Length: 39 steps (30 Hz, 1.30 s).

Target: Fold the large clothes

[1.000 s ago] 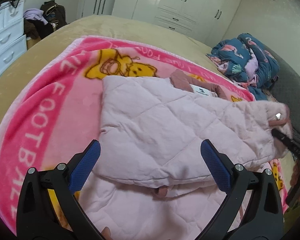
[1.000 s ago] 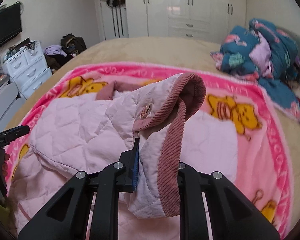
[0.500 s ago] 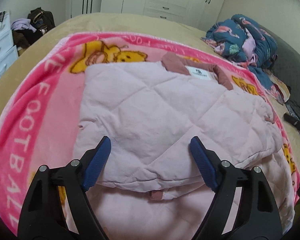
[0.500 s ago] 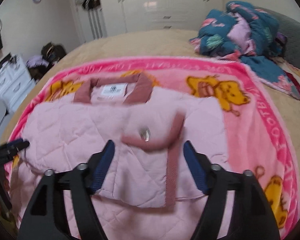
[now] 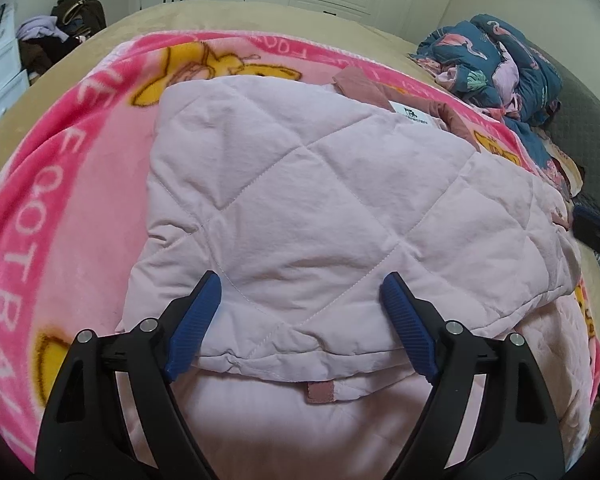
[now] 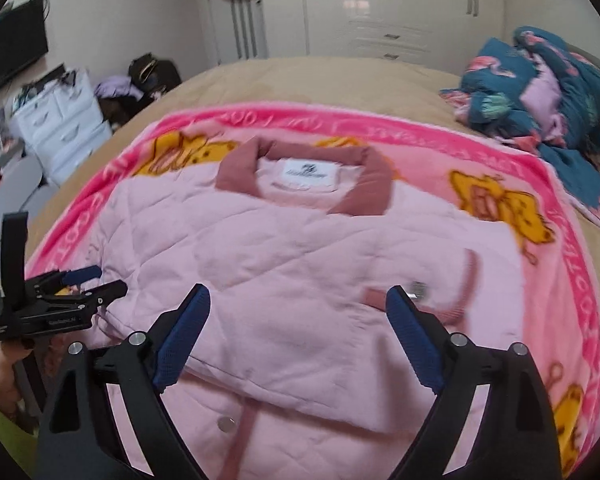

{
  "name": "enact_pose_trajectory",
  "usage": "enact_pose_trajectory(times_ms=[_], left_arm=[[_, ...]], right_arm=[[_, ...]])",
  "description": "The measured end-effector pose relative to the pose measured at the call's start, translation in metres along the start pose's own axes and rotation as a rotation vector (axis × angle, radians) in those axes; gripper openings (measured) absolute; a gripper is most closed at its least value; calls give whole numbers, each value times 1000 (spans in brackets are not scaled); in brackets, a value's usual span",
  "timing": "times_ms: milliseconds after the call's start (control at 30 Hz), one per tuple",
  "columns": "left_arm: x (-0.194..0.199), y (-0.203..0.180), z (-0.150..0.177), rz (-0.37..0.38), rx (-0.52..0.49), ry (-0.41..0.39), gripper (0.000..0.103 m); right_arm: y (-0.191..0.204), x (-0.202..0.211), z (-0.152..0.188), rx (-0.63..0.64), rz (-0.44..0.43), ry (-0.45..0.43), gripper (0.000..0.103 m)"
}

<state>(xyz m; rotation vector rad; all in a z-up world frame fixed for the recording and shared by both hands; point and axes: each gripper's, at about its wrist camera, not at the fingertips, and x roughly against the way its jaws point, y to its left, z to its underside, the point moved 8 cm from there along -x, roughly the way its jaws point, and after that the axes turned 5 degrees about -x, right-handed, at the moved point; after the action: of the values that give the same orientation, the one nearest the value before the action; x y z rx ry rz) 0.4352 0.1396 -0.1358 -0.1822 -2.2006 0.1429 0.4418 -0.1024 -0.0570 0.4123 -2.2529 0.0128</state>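
A pale pink quilted jacket (image 5: 300, 184) (image 6: 280, 248) lies flat on a pink bear blanket (image 5: 80, 184) (image 6: 560, 280). Its rose collar (image 6: 364, 184) and white label sit at the far side. One sleeve is folded across the body, and its corduroy cuff (image 6: 460, 292) with a metal snap rests on top. My left gripper (image 5: 300, 280) (image 6: 104, 280) hovers open above the folded panel near the jacket's left edge, held by a hand. My right gripper (image 6: 298, 292) is over the jacket's middle with its jaws opening. Nothing is pinched between them; the cuff lies just past the right fingertip.
The blanket covers a tan bed (image 5: 220, 12) (image 6: 320, 76). A heap of dark blue flamingo-print bedding (image 5: 500, 60) (image 6: 540, 80) sits at the far right. White drawers (image 6: 60, 128) and bags stand off the bed's left side, with white wardrobes (image 6: 380, 8) behind.
The right gripper let go of the lifted sleeve cuff, which now lies flat on the jacket, and its jaws spread wide. The left gripper sank closer to the jacket and narrowed slightly.
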Motion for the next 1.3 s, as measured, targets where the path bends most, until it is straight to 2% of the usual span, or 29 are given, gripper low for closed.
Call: enact_pose_trajectory(times_ms=[100,200,267,400,800,900,933,1067,1300], left_arm=[[0,1,-1,3,2,1,76],[0,0,0,-1,-1,2,76],[-1,0,0,-9,-6,2,76],[-2,0,1,-18,-9,0,76],[4,-6,-5,-27,-11,-4,80],[6,-8,-5,-15,-9,-1,88],[6,-10,-6,-11,-11,2,94],[13,-16,-6,-41,-40,10,94],[30,-20,-10,-47,-38,7,94]], right_arm=[[2,-29,5,-5,32,70,89],[-3,-63,18,-51,46,155,95],[-4,-76,24,-59,51,155,99],[-1,-86,27,-37,90,121,99],[-4,-70,30,-45,77,88,99],[-5,-65,31,-44,92,89,99],[-5,-62,32,-43,95,87,99],[-6,-50,37,-59,88,83,99],[-9,-23,43,-67,75,69,99]])
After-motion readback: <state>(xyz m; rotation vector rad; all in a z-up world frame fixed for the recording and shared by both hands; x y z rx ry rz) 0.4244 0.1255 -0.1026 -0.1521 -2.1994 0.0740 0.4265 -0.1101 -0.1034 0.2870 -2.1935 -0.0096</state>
